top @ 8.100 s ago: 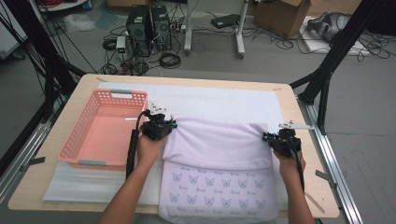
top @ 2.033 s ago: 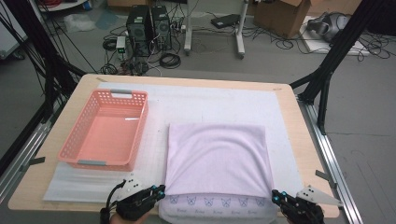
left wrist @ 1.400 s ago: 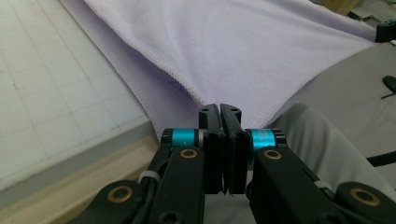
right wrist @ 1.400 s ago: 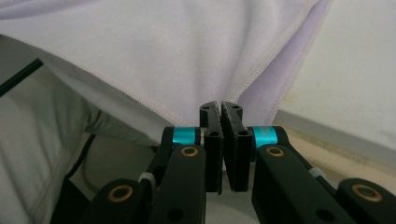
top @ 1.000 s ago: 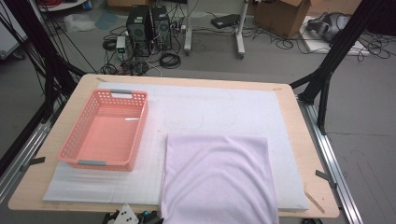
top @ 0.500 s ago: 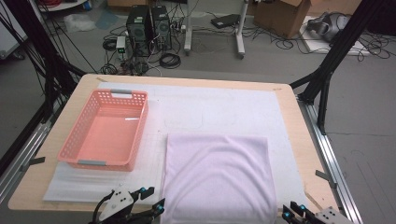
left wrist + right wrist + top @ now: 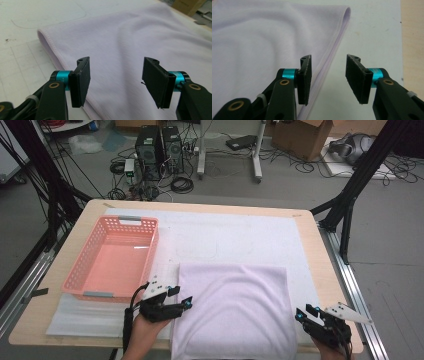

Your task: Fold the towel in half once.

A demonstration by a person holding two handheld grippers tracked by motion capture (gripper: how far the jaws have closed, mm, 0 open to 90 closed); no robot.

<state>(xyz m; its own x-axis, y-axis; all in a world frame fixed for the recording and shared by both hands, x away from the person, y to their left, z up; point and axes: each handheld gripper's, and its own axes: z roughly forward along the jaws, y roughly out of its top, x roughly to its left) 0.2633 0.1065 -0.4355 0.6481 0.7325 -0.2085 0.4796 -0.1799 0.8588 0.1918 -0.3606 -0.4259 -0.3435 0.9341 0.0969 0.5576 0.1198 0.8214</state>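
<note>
We hold our left gripper (image 7: 187,302) and right gripper (image 7: 299,315), jaws apart, at the near side edges of the folded lilac cloth (image 7: 235,307).

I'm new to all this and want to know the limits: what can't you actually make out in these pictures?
- Near edge of the folded lilac cloth: cut off by the bottom of the high view.
- What lies under the cloth: covered by its top layer.
- Right claw: its hand is cropped at the bottom of the high view.
- Near inner wall of the pink basket: hidden behind its own rim.
</note>
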